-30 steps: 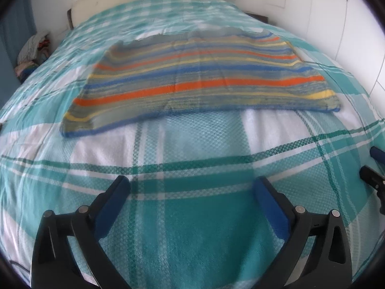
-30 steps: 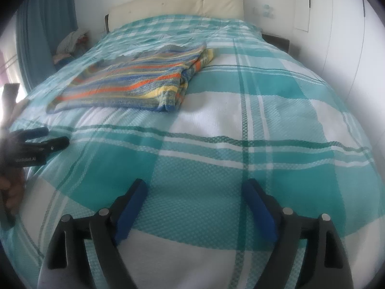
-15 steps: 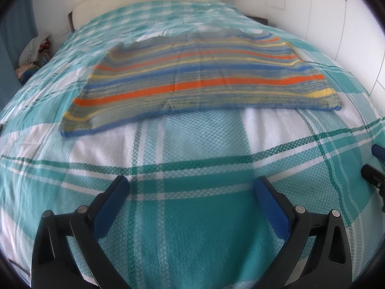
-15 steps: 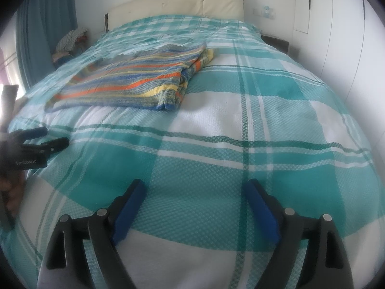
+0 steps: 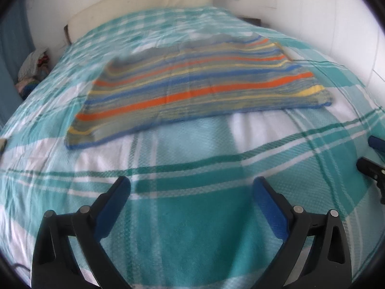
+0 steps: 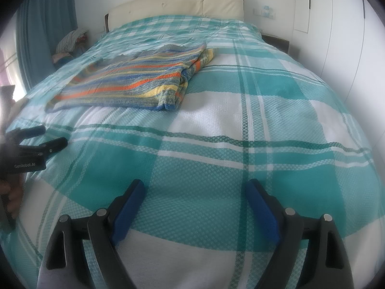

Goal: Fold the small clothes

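Note:
A striped knit garment [image 5: 197, 89] in orange, blue, yellow and grey lies folded flat on the teal plaid bedspread [image 5: 192, 228], well beyond both grippers. In the right wrist view the same garment [image 6: 134, 82] lies at the upper left, its folded edge to the right. My left gripper [image 5: 191, 186] hovers over bare bedspread, open, nothing between its blue pads. My right gripper [image 6: 195, 187] is likewise open and empty over the bedspread [image 6: 240, 125]. The left gripper's fingers [image 6: 38, 139] show at the left edge of the right wrist view, with a hand behind them.
A cream headboard [image 6: 175, 4] closes the far end of the bed. A pile of clothes [image 6: 69, 43] sits at the far left beside a teal curtain [image 6: 45, 24]. White wardrobe doors [image 6: 341, 24] line the right side. The right gripper's tips [image 5: 375, 159] show at the right edge.
The left wrist view has rolled slightly, so the garment now sits tilted in it and blurred. The right gripper has stayed put.

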Motion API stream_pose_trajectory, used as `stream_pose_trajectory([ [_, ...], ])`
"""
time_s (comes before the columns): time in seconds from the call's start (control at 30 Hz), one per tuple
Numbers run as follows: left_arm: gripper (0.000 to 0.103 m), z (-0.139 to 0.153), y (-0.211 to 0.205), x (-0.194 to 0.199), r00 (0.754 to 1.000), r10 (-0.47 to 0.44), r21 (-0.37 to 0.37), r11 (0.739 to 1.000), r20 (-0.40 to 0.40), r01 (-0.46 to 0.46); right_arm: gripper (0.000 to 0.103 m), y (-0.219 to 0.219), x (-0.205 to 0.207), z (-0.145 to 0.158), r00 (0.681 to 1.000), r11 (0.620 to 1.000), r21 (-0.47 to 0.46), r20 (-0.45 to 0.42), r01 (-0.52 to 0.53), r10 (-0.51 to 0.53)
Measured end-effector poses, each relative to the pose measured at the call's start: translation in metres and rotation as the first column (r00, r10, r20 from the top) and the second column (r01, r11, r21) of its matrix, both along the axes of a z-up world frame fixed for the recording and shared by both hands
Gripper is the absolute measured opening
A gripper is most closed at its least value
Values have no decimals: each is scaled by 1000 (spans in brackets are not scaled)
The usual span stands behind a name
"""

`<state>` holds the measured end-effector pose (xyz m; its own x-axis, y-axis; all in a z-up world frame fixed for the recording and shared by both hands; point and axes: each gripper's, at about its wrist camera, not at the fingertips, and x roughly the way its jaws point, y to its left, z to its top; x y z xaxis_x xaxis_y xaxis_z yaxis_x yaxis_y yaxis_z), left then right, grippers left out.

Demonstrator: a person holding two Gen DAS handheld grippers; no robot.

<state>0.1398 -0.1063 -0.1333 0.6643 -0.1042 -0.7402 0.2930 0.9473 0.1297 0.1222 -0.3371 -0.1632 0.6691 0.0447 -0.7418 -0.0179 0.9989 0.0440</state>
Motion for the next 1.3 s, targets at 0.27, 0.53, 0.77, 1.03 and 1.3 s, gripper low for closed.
stream_pose_trajectory([
  [0.27,101,29,-99,4,912,-406,102,911,48,400,86,-37,-10,25,998,962,271,35,36,-47],
  [0.53,60,2,-154,43,871,-491,81,868,5,489,86,-95,97,51,999,895,447,-45,-1,23],
  [0.77,10,9,-138,53,885,-465,-60,883,30,466,73,-88,256,21,977,832,554,-184,17,103],
  [1.03,8,36,-87,52,917,-387,-231,887,98,399,10,-20,320,41,986,896,444,-147,0,73],
  [1.3,8,61,49,59,991,-108,-434,891,77,131,10,111,333,119,955,883,389,-25,-264,296],
])
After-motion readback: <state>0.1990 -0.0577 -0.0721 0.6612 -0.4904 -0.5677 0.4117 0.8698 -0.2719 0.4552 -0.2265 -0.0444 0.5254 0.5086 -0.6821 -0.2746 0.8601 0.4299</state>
